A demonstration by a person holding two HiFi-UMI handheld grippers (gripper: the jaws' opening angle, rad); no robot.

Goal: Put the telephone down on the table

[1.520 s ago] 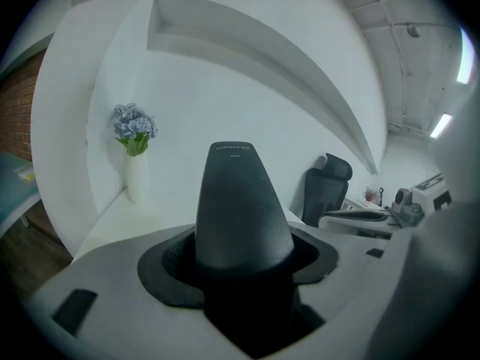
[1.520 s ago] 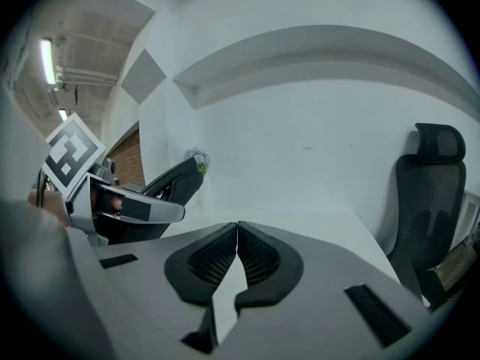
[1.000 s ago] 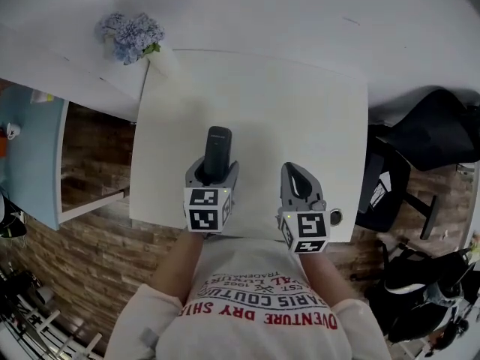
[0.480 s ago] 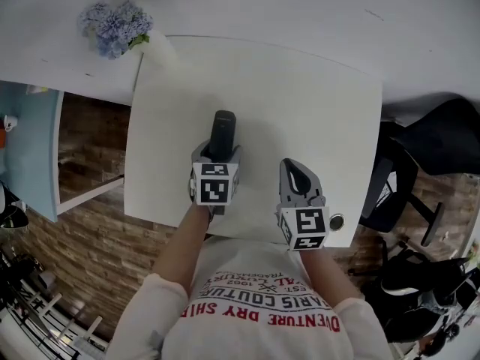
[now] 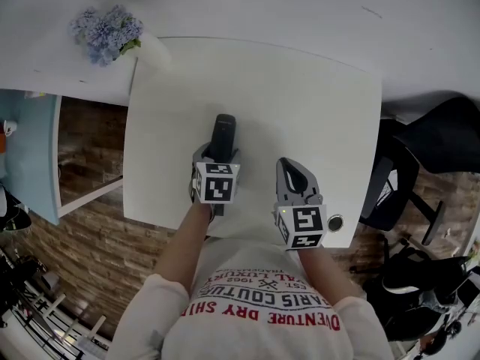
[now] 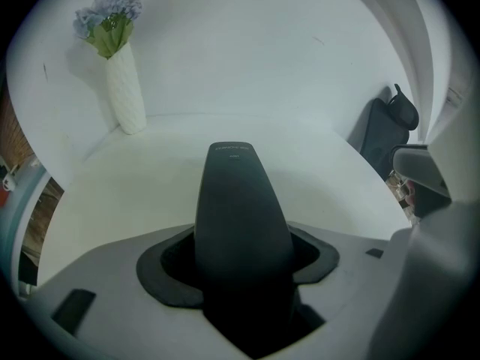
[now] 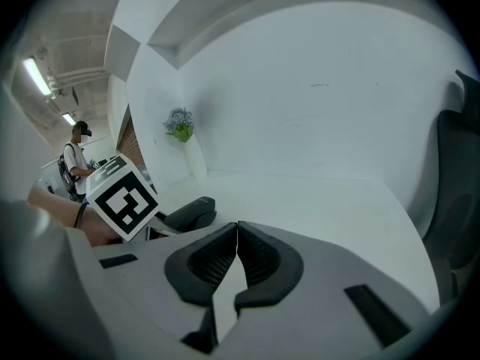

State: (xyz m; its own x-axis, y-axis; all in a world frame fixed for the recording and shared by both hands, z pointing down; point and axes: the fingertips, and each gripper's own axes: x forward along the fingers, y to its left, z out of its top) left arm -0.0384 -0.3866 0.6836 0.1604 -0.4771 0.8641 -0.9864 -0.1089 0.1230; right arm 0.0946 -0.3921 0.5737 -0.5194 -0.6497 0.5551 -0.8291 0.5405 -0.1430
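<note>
The black telephone handset (image 5: 223, 132) sticks forward out of my left gripper (image 5: 218, 156) over the near part of the white table (image 5: 300, 88). In the left gripper view the telephone (image 6: 240, 208) fills the gap between the pads, so the jaws are shut on its lower end. Whether it touches the tabletop I cannot tell. My right gripper (image 5: 294, 172) hovers near the table's front edge, to the right of the left one. Its jaws (image 7: 236, 227) are shut with nothing between them. The right gripper view shows the telephone (image 7: 187, 212) to its left.
A white vase of blue flowers (image 5: 103, 32) stands beyond the table's far left corner. A black chair (image 5: 435, 137) is off the right side. A small round object (image 5: 335, 221) lies at the front right corner. A person (image 7: 75, 160) stands far off to the left.
My left gripper has edged forward and slightly right over the table with the telephone still in it. The right gripper has barely moved.
</note>
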